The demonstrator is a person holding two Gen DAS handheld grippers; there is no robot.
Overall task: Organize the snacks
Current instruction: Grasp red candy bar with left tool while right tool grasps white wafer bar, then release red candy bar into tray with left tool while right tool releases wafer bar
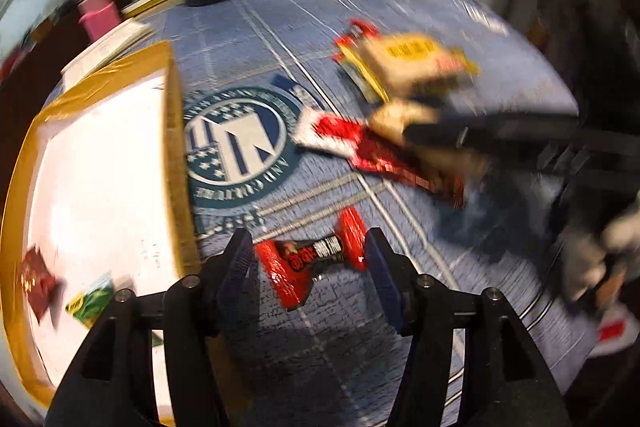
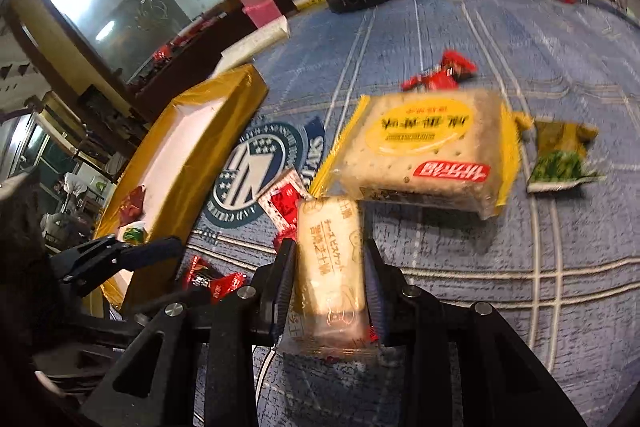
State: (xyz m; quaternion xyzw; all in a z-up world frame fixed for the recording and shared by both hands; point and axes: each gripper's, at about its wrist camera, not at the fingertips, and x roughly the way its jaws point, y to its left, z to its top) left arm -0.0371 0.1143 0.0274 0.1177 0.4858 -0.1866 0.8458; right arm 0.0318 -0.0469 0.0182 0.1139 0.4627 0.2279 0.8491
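While two small packets already lie in the yellow-taped cardboard tray [image 1: 170, 131], the left gripper [image 1: 308, 259] straddles, jaws apart, a red twist-wrapped candy [image 1: 308, 261] on the blue tablecloth [image 2: 560, 227]; the right gripper [image 2: 328, 267] clamps a pale clear-wrapped biscuit packet [image 2: 330, 267]. Several snacks remain loose on the cloth.

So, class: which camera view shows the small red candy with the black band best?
The left wrist view: the red candy lies uncovered on the blue cloth between the open left gripper fingers. In the right wrist view the same candy is only partly visible, low behind the gripper bodies.
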